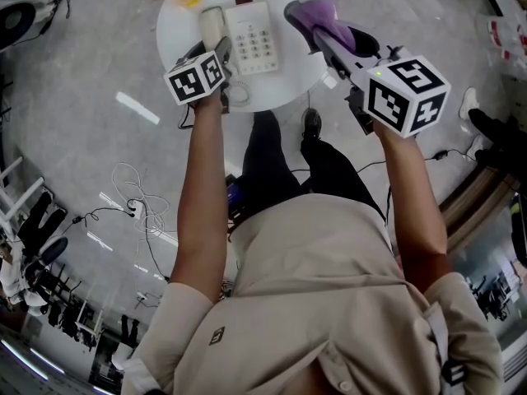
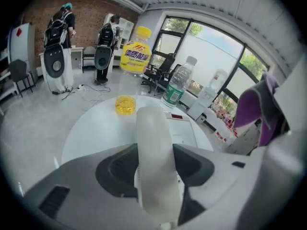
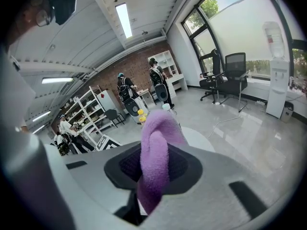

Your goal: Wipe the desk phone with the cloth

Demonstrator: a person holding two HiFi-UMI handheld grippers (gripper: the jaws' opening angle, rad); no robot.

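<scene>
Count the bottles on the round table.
2. A yellow-labelled bottle stands at the far side of the table; a clear green-labelled bottle stands to its right, beyond the phone. Others may be hidden.

Beige shirt [image 1: 329, 286], black trousers [image 1: 268, 167]

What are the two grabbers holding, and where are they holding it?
The left gripper clamps the white phone handset near one end. The right gripper pinches the purple cloth by a bunched fold.
</scene>
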